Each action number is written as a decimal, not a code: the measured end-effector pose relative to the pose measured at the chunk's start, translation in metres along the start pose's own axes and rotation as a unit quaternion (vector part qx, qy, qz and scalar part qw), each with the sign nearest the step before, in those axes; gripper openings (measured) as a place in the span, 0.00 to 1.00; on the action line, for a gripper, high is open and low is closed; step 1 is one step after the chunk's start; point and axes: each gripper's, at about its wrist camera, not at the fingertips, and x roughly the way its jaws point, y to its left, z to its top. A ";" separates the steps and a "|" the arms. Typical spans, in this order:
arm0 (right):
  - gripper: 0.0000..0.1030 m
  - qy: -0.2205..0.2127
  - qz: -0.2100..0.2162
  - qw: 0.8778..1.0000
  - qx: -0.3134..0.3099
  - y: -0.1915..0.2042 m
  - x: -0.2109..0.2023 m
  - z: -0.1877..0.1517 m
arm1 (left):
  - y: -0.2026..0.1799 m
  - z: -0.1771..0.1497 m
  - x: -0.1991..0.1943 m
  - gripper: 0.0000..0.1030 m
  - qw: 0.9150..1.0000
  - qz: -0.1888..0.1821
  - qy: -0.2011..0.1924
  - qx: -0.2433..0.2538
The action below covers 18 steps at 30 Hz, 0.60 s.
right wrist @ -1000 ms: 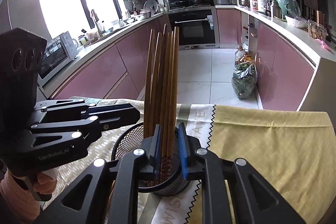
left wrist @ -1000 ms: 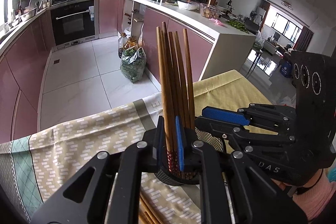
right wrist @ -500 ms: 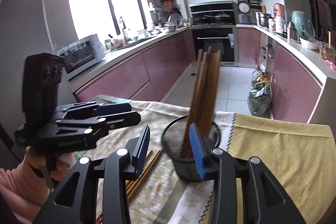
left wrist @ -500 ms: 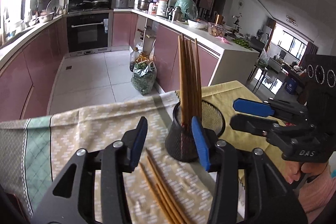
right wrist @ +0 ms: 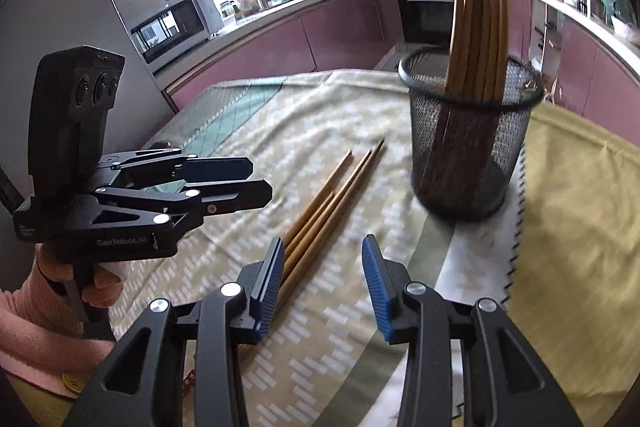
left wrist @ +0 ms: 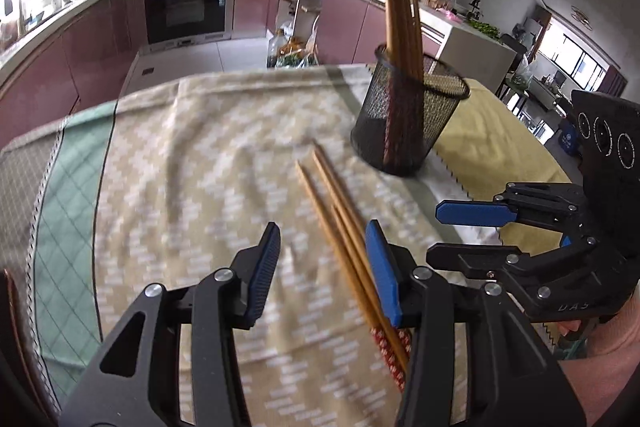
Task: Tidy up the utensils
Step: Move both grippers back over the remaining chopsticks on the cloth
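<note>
While both grippers hang over the patterned cloth (left wrist: 208,155), each stands parted and empty; the left gripper (left wrist: 326,267) has loose chopsticks (left wrist: 340,223) passing under its right pad; the right gripper (right wrist: 320,275) shows them at ten o'clock; the mesh holder (right wrist: 472,143) (bundled chopsticks (right wrist: 478,15) upright inside) stands at one o'clock.

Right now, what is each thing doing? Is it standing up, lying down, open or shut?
Mesh cup: upright on the cloth, with chopsticks in it.
Chopsticks in the cup: standing, leaning together against the rim.
Loose chopsticks: lying flat on the cloth beside the cup.
Tablecloth: spread out, a little wrinkled.
Left gripper: jaws open, holding nothing.
Right gripper: jaws open, holding nothing.
</note>
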 end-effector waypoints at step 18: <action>0.37 0.011 -0.016 1.000 0.009 0.005 0.005 -0.018 | -0.012 -0.019 0.023 0.42 0.999 0.006 0.044 0.011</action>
